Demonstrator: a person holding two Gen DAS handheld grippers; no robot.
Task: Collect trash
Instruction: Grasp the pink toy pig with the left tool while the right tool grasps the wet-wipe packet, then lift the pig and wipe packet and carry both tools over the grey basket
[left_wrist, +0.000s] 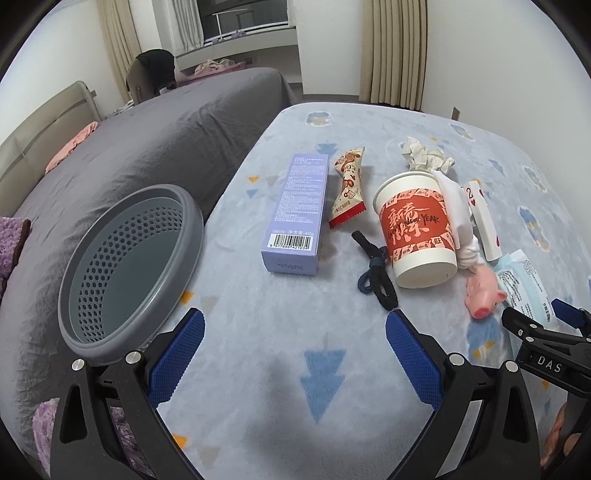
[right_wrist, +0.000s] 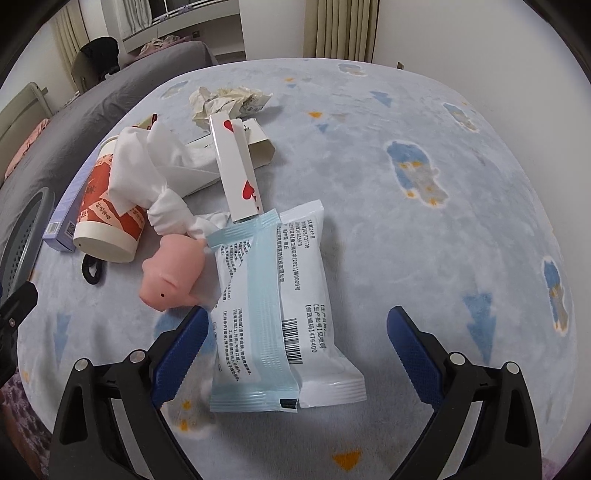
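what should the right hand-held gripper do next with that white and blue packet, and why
Probably ease the right hand-held gripper down and close on the white and blue packet. Its jaws are open and empty, and the packet lies flat between the fingers, clear of the pink pig toy. The grey perforated bin stands open to receive it.

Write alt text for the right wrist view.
Open right tongs hover over a white and blue sealed packet lying on a pale patterned blanket. Beyond it lie a pink pig toy, a tipped red paper cup stuffed with white tissue, a heart-printed box and crumpled paper.
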